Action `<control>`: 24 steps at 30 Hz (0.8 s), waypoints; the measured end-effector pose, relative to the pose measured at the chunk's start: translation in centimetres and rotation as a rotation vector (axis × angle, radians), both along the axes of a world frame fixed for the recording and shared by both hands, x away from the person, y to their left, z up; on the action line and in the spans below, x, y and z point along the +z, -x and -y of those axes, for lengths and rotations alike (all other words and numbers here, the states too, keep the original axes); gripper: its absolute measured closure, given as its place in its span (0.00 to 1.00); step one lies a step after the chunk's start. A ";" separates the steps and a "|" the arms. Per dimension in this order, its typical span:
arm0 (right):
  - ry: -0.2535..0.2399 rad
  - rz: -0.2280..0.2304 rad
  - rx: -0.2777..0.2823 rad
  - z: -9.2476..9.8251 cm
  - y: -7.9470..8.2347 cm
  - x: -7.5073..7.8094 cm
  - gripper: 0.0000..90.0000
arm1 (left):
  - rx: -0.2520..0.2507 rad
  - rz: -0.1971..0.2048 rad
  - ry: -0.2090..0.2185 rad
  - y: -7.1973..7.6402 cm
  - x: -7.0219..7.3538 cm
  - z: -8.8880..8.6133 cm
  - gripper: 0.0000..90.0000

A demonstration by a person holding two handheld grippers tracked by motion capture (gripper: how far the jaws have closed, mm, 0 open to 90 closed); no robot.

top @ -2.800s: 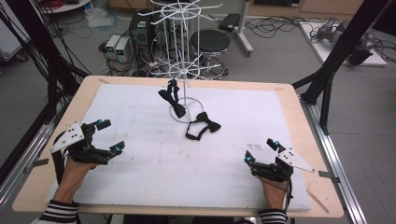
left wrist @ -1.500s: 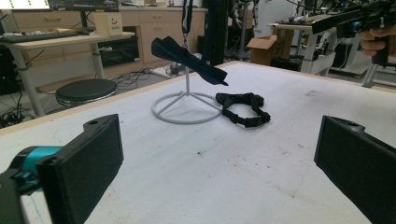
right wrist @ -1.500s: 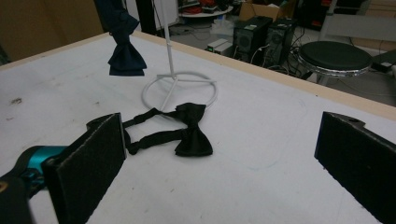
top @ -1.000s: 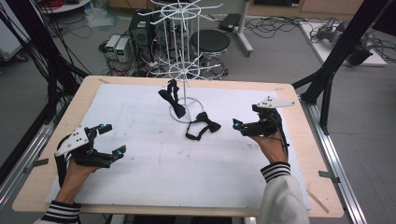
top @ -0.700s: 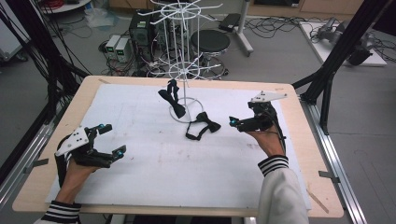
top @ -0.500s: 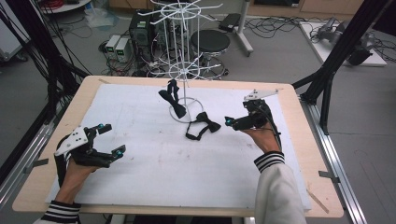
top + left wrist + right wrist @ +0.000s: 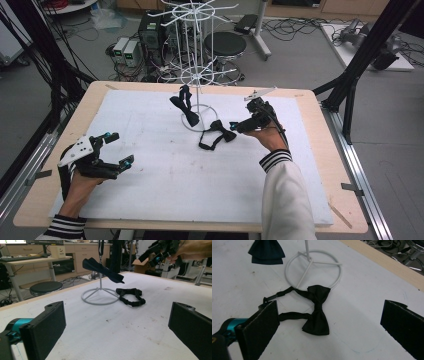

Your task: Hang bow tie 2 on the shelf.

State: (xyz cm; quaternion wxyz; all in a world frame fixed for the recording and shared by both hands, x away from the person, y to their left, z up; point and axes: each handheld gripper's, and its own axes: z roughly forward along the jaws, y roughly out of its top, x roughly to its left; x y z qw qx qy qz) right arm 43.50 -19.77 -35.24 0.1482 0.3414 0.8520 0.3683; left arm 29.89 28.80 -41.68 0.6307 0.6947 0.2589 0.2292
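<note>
— Where is the black bow tie (image 7: 317, 312) lying?

— It is lying flat on the white table cover (image 7: 150, 150), just beside the ring foot of the white wire rack (image 7: 197, 107). Its strap is touching that ring.

— What is the right gripper (image 7: 237, 125) doing?

— It is hanging just over the bow tie with its jaws spread wide, holding nothing.

— And the left gripper (image 7: 117, 150)?

— It is sitting near the table's left edge, well apart from the tie, jaws spread wide too. Another dark bow tie (image 7: 102, 268) is hanging on the rack.
</note>
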 end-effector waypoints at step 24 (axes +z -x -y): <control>0.096 -0.089 0.006 -3.4 -3.9 -2.3 0.01 | 0.003 -0.005 0.006 -0.1 -0.1 -0.2 0.02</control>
